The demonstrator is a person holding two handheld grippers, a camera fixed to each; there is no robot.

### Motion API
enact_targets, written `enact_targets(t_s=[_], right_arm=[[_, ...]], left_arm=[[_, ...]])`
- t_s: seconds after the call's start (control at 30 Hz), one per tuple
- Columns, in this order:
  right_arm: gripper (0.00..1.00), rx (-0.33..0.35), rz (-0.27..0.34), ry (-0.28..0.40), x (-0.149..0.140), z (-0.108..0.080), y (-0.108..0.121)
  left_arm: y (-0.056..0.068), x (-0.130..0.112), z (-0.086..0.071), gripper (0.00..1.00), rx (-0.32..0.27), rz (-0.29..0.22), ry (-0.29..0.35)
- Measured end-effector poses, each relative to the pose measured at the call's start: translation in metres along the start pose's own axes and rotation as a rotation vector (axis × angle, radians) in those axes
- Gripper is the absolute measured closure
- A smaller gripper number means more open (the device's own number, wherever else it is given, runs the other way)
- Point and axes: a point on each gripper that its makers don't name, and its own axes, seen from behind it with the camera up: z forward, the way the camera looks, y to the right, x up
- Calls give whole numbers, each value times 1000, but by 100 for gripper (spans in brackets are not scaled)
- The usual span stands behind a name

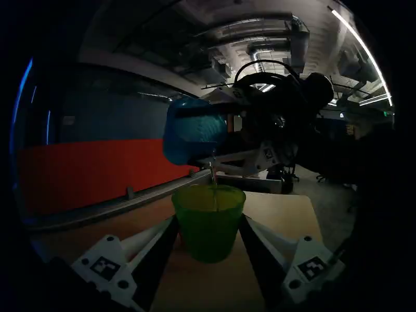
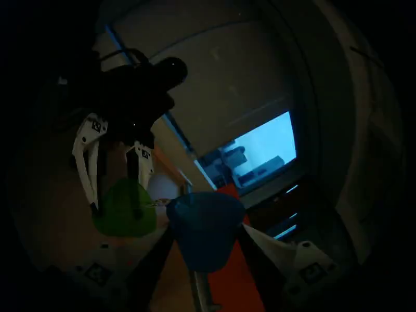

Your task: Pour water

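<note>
Left gripper (image 1: pixel 209 219) fingers clamp green cup (image 1: pixel 209 236), lower centre, over worktop (image 1: pixel 283 210). Right gripper (image 2: pixel 206 230) fingers grasp tilted blue cup (image 2: pixel 205 247) above it; thin water stream (image 1: pixel 213 176) enters green cup.

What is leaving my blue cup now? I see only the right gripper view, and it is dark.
Observer: In the left gripper view, a thin stream of water falls from the blue cup into the green cup.
Operator: Does the green cup stand upright?
Observer: Yes, upright, between the fingers of the left gripper.
Operator: What lies under it?
Observer: A light wooden table; whether the cup touches it, I cannot tell.
</note>
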Motion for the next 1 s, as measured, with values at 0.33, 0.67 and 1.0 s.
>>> enact_targets(t_s=[0.33, 0.67, 1.0], right_arm=[[3, -6, -23, -3, 3, 1, 3], [3, -8, -53, -4, 3, 2, 3], [3, -17, -72, -5, 7, 2, 5]], left_arm=[[0, 0, 1, 19, -2, 0, 0], [4, -4, 2, 19, -12, -4, -2], [4, -2, 2, 19, -13, -3, 0]])
